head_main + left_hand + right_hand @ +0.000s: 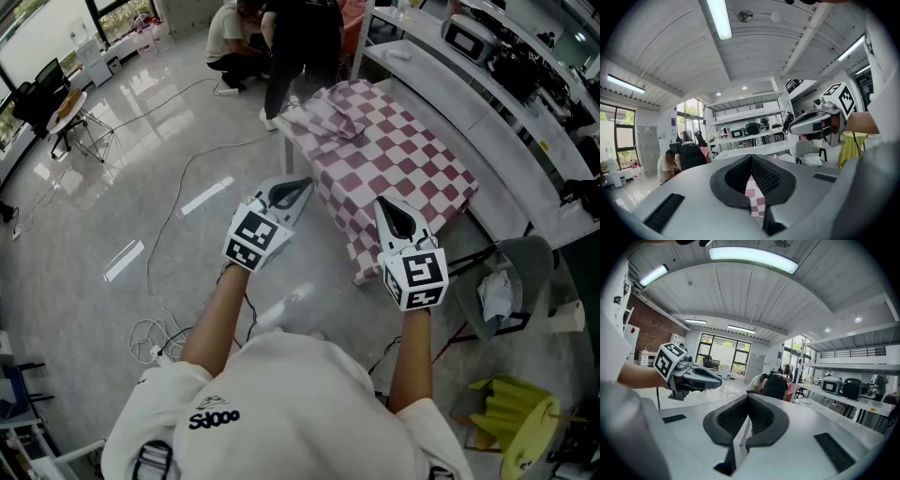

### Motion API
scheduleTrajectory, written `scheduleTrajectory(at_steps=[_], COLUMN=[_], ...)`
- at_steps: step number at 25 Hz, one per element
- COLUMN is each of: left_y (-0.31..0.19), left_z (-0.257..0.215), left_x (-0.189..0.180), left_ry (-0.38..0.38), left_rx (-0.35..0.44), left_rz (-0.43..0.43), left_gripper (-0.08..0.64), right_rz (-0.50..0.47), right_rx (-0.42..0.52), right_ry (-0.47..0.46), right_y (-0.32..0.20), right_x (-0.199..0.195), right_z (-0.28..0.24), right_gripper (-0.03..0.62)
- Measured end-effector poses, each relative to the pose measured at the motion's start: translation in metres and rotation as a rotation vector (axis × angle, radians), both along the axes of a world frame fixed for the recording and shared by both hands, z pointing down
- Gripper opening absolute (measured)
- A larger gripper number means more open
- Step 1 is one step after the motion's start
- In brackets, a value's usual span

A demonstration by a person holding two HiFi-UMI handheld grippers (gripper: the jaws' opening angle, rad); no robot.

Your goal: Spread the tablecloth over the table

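Tablecloth (398, 159), red-and-white checked, lies over the small table in the middle of the head view and hides its top. Long axis: from the near end, just ahead of the grippers, toward the far end where two people (281, 47) are bent over. In the head view this runs lower right to upper left. The near end and the left side hang over the edges. At the far-left corner the fabric is bunched in a loose fold (323, 112), so coverage there is judged incomplete.

Left gripper (302, 185): jaws fully together, tip at the cloth's left edge. Checked fabric shows in the slot directly beneath the closed pads (764, 176). A pinch on the edge is probable but not confirmed.

Right gripper (384, 206): jaws together, tip above the near end of the cloth. A thin pale strip shows in its slot; its identity cannot be determined.

Both tools point nearly level along the cloth's long axis, one toward each side. Judged purpose: to take both sides evenly so the sheet can be drawn straight without skewing.

Surroundings: white shelving (487, 112) just right of the table, grey chair (525, 272) near the right gripper, cables (169, 234) on the glossy floor (94, 187).
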State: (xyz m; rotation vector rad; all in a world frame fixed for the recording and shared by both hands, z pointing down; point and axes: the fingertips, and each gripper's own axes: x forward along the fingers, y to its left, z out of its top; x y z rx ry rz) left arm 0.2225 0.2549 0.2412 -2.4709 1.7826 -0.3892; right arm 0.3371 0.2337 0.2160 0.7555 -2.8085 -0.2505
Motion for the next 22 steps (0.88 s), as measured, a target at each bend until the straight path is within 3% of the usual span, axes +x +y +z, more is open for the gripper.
scheduleTrajectory(at_steps=[12, 18, 22], left_y=[0.003, 0.008, 0.016], left_z=[0.012, 0.022, 0.032], left_x=[-0.020, -0.039, -0.057], left_ry=[0.015, 0.032, 0.045], left_rx=[-0.017, -0.030, -0.050], left_rz=[0.005, 0.011, 0.011], left_gripper=[0.028, 0.028, 0.028], right_rz=[0.020, -0.024, 0.000], right_rx=[-0.049, -0.063, -0.076], right_ry=[-0.025, 0.004, -0.005], right_y=[0.002, 0.017, 0.028], right_x=[-0.016, -0.039, -0.054], right_z=[0.014, 0.024, 0.030], right_gripper=[0.021, 0.021, 0.021])
